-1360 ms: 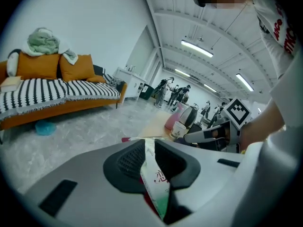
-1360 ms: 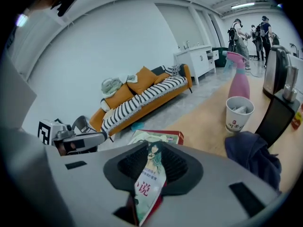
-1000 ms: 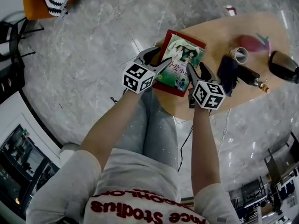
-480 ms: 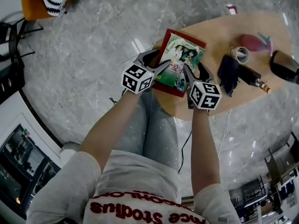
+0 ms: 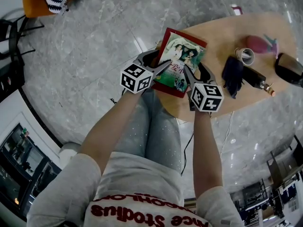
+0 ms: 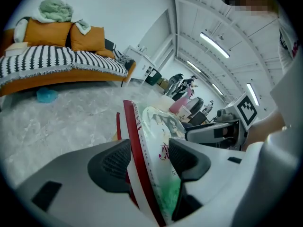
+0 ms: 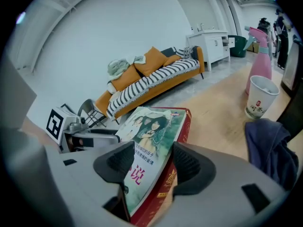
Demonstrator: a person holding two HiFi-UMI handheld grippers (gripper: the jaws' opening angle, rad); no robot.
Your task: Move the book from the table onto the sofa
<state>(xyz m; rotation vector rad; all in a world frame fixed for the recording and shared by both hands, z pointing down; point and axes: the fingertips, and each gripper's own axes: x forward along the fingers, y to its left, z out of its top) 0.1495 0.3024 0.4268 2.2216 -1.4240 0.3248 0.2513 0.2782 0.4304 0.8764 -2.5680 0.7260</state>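
Red-edged illustrated book (image 5: 181,63) on wooden table (image 5: 222,32) | left gripper (image 6: 149,157) clamps it | right gripper (image 7: 151,162) just widened, unclamped astride it | orange sofa (image 5: 31,4), eleven o'clock, unreached

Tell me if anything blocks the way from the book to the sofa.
Nothing visible does. Between the book and the sofa there is only grey floor. A small blue thing lies low on it at the sofa's foot, off to one side.

Sofa (image 5: 33,6) cropped, book (image 5: 182,56) near corners hidden
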